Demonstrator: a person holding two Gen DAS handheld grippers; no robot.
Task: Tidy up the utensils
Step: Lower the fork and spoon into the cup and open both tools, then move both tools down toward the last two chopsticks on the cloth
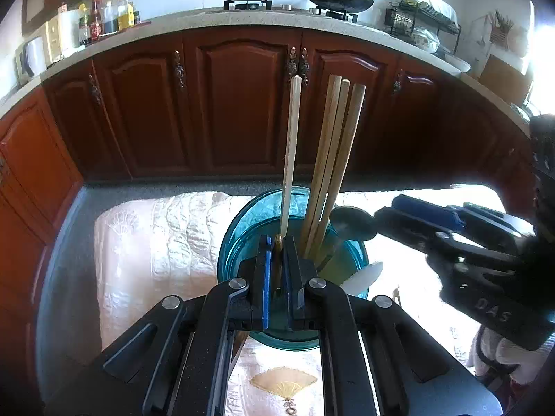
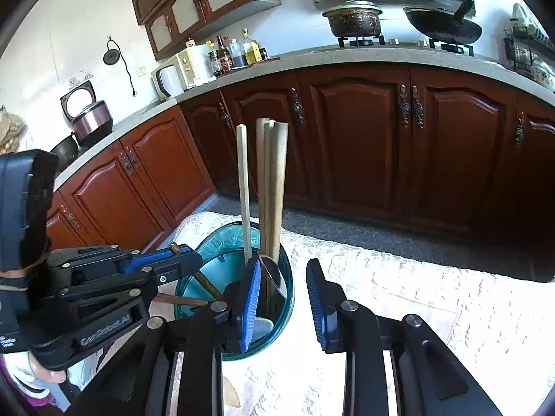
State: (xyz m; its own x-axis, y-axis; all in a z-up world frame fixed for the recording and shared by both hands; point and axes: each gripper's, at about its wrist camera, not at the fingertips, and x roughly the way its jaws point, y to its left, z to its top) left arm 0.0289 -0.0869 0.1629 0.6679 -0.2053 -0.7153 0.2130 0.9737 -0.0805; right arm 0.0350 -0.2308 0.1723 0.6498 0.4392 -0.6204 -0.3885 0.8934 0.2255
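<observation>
Left tongs pinch chopstick; angled downward.

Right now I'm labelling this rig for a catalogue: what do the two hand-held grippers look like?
Both are matte black plastic with silver round pivot pins and blue ribbed pads on the fingers. The left gripper shows white "GenRobot.AI" lettering on its side in the right wrist view. The right gripper shows raised letters "DAS" on its body in the left wrist view. White fabric, maybe a glove, shows beneath each grip.

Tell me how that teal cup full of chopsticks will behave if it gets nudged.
The teal cup probably tips easily: tall chopsticks stand far above its rim. It looks like smooth plastic, so likely light. On the embossed cloth it may catch rather than slide.
</observation>
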